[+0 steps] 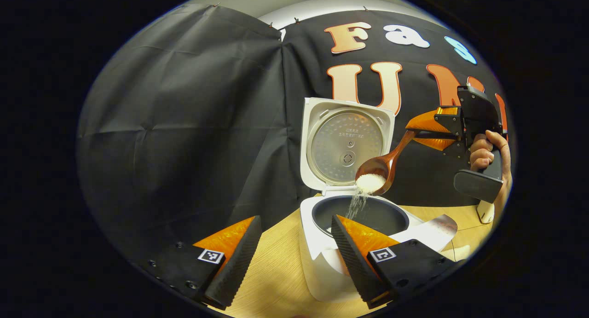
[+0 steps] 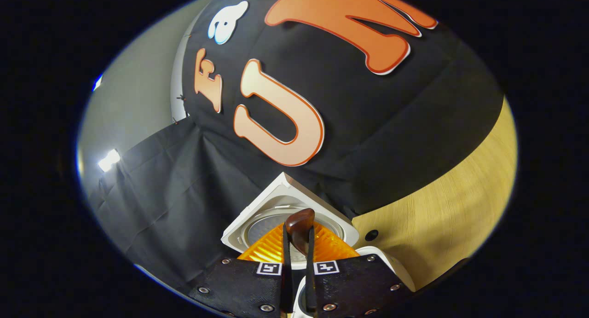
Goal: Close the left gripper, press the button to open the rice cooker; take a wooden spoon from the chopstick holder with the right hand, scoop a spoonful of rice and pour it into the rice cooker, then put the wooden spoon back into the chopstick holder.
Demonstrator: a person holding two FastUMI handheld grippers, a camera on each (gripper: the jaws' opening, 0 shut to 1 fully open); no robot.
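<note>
Evidently the pour step was in hand; right tongs (image 1: 419,135) clamped on the handle of the wooden spoon (image 1: 379,170), bowl tipped above the rice cooker (image 1: 322,244), lid (image 1: 346,143) standing upright and open behind the pot; rice (image 1: 369,183) sat heaped at the bowl's lower lip with a thin stream falling into the dark inner pot (image 1: 386,214); a hand (image 1: 485,154) gripped the right tool's handle at the far side; left tongs (image 1: 294,258) held wide apart with nothing between them, low over the counter (image 1: 280,267) just in front of the cooker; right gripper view showed the spoon handle (image 2: 300,228) pinched between the closed fingers, the open lid beyond it; judgement: some rice remained in the bowl, so a further tilt seemed needed to empty it; next move would call for levelling the spoon, carrying it clear of the lid and returning it handle-up to the chopstick holder
</note>
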